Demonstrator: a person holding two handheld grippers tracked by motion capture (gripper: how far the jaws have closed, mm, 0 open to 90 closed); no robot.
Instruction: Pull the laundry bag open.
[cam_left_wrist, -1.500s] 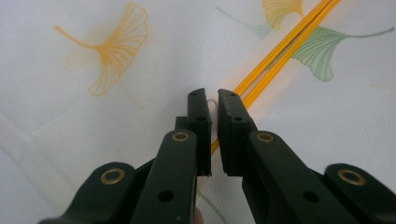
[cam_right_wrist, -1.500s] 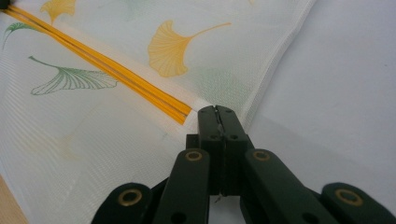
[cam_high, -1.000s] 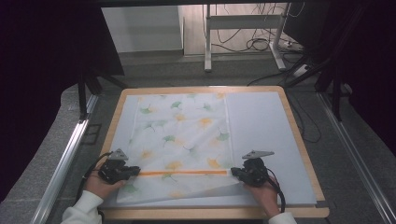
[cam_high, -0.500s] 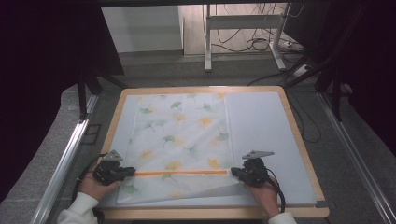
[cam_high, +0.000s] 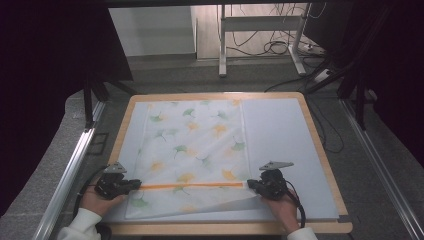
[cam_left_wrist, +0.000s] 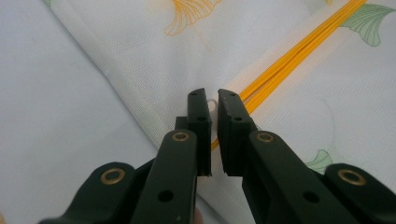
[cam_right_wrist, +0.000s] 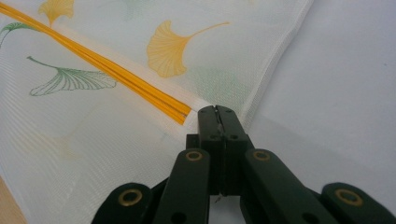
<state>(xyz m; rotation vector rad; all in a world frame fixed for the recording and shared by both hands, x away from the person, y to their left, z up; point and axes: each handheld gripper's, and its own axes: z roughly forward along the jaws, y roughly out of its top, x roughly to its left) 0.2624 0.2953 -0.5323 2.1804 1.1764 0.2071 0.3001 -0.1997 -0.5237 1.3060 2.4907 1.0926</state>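
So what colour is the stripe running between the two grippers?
Orange-yellow stripe, on white mesh cloth with ginkgo leaves; clearest in the right gripper view.

White mesh bag (cam_high: 192, 150) (ginkgo-leaf print, orange zipper (cam_high: 192, 185)) lies flat on the table.

The table (cam_high: 322, 150) has a light wooden rim and a pale grey-white top. On it a white mesh bag (cam_high: 195, 150) lies flat, printed with green and yellow ginkgo leaves. It covers the left and middle part of the top; the right part is bare. An orange zipper (cam_high: 192, 185) crosses the bag near its front edge, and the front corner on the right is lifted slightly.
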